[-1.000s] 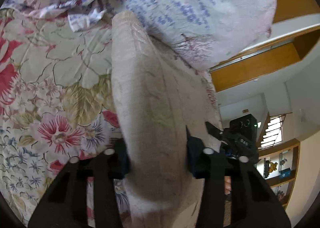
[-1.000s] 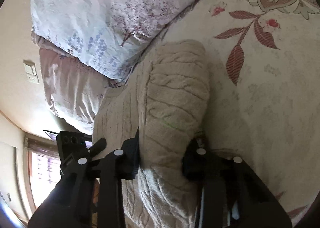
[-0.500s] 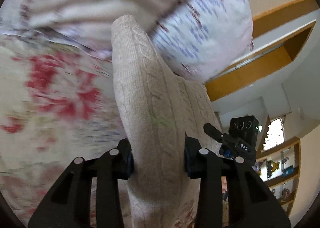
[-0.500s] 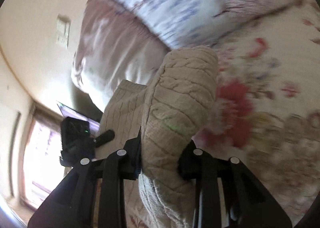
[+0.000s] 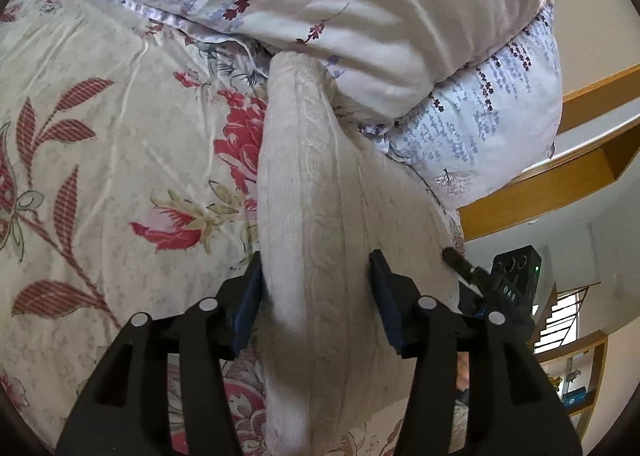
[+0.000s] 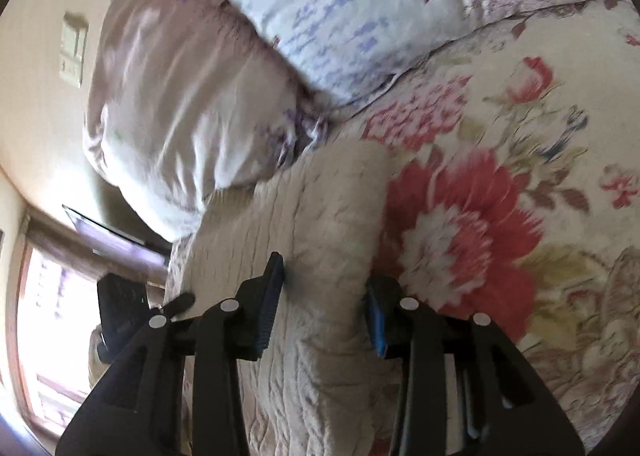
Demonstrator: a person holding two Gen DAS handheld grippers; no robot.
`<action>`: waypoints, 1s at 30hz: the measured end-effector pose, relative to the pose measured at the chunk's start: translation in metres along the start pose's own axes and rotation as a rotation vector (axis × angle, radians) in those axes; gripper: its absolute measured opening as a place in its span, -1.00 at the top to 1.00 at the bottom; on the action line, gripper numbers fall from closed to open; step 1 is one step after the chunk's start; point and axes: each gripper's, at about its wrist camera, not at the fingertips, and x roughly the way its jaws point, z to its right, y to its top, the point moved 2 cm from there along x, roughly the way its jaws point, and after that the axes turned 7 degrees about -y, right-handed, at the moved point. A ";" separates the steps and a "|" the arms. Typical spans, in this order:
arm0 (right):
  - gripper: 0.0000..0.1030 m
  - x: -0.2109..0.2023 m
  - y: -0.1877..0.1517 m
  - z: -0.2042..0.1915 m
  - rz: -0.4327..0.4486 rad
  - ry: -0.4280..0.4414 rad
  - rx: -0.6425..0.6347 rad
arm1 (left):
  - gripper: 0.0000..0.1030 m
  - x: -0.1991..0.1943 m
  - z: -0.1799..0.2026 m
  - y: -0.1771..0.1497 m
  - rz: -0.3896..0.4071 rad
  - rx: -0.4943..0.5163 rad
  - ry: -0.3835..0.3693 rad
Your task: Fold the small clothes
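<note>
A cream cable-knit sweater (image 5: 308, 191) is stretched between my two grippers above the floral bedspread (image 5: 120, 135). My left gripper (image 5: 316, 292) is shut on a bunched edge of it, which runs forward to the pillows. My right gripper (image 6: 324, 296) is shut on the opposite edge of the sweater (image 6: 320, 215). Each view shows the other gripper past the knit: the right one in the left wrist view (image 5: 500, 284), the left one in the right wrist view (image 6: 128, 304).
Two floral pillows (image 5: 400, 15) are stacked at the head of the bed, right behind the sweater, and also show in the right wrist view (image 6: 224, 67). A wooden shelf (image 5: 560, 183) and a staircase lie off to the right. A window (image 6: 48, 316) is at the left.
Both grippers have swung with the sweater still held. The views shifted across the bedspread toward the pillows, and the sweater now hangs lower and closer to the bed.
</note>
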 end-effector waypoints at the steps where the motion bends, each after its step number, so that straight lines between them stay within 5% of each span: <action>1: 0.43 0.001 0.001 -0.001 0.007 -0.007 -0.011 | -0.06 0.000 -0.001 0.001 0.004 0.005 0.011; 3: 0.79 0.001 0.002 -0.005 0.059 -0.073 -0.056 | -0.14 -0.005 -0.002 -0.006 0.013 0.021 0.049; 9: 0.79 0.020 0.011 -0.002 0.066 -0.242 -0.054 | -0.27 0.004 0.016 -0.008 0.061 0.139 0.206; 11: 0.74 0.011 0.010 -0.005 0.064 -0.249 -0.071 | -0.24 0.001 0.023 -0.010 0.070 0.161 0.219; 16: 0.18 -0.031 -0.013 -0.018 0.150 -0.232 -0.146 | -0.21 -0.024 0.040 -0.028 0.101 0.234 0.200; 23: 0.18 -0.044 -0.063 -0.053 0.100 -0.106 -0.338 | -0.21 -0.027 0.049 -0.058 0.053 0.316 0.283; 26: 0.17 -0.019 -0.075 -0.057 0.030 -0.220 -0.406 | -0.28 -0.021 0.043 -0.060 0.036 0.330 0.338; 30: 0.10 -0.009 -0.074 -0.057 0.061 -0.298 -0.390 | -0.32 -0.012 0.038 -0.056 0.034 0.301 0.334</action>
